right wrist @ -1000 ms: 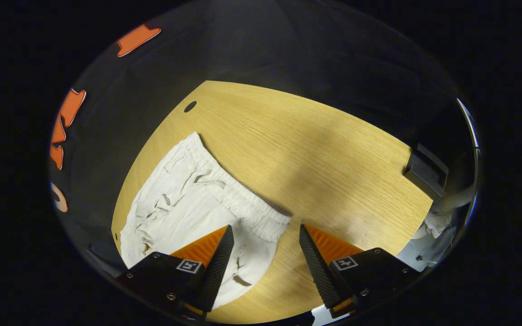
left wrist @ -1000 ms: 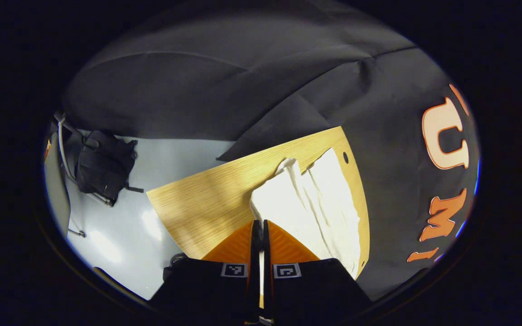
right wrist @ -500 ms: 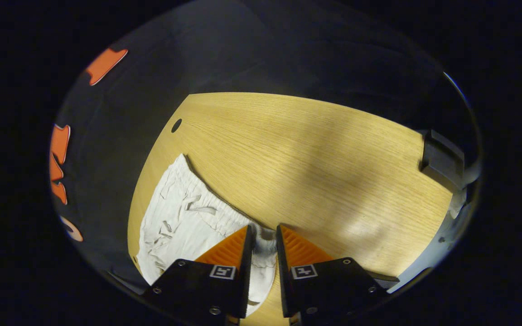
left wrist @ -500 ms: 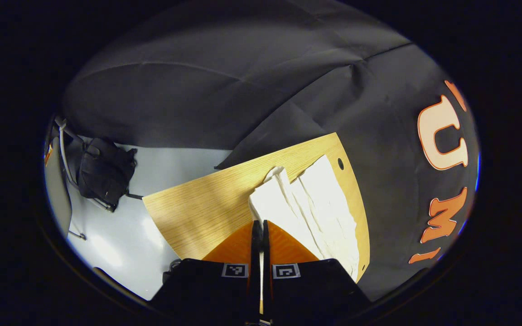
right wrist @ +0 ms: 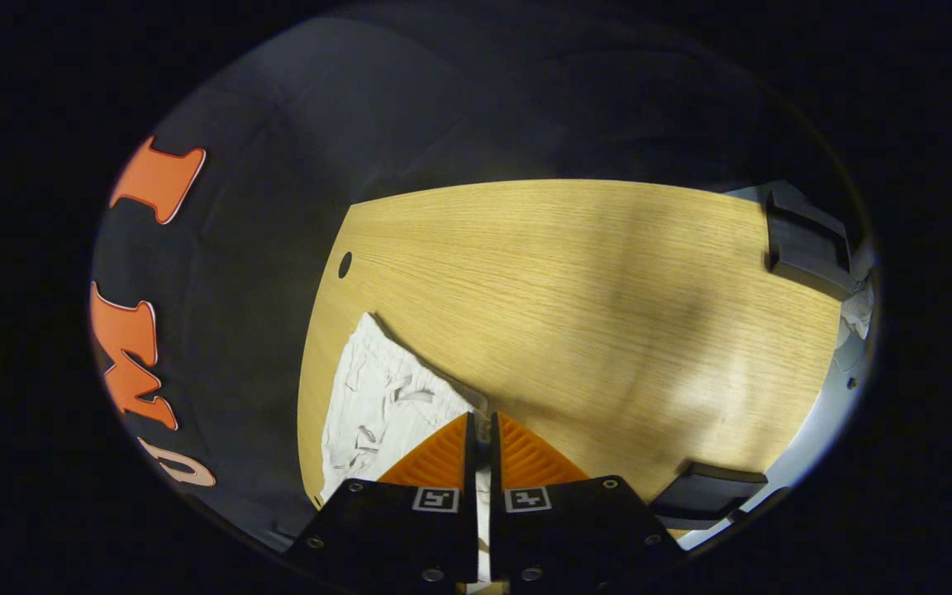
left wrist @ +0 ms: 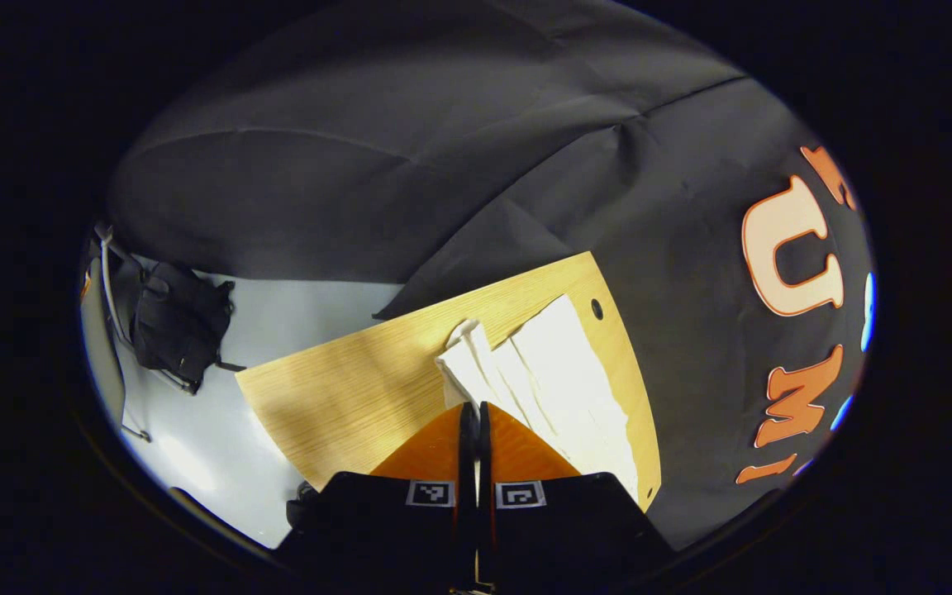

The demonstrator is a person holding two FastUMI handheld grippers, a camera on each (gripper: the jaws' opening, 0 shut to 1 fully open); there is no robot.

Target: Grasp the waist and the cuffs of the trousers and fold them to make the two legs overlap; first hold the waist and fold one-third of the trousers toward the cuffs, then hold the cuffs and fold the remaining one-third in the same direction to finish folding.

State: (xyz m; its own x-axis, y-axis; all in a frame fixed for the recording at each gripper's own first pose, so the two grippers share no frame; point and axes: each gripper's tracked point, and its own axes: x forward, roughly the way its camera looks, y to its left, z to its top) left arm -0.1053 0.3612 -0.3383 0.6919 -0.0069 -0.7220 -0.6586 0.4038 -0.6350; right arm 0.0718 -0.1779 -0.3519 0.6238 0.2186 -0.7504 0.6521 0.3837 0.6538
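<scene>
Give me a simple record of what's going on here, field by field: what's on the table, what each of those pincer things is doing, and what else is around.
surface: wooden table
garment: white trousers, lying near the table's edge
left gripper: shut on the trousers' cuff end
right gripper: shut on the trousers' elastic waist
small hole in table: beside the trousers
floor item: black bag against a metal frame
fold stage: both ends gripped, legs not yet overlapped
</scene>
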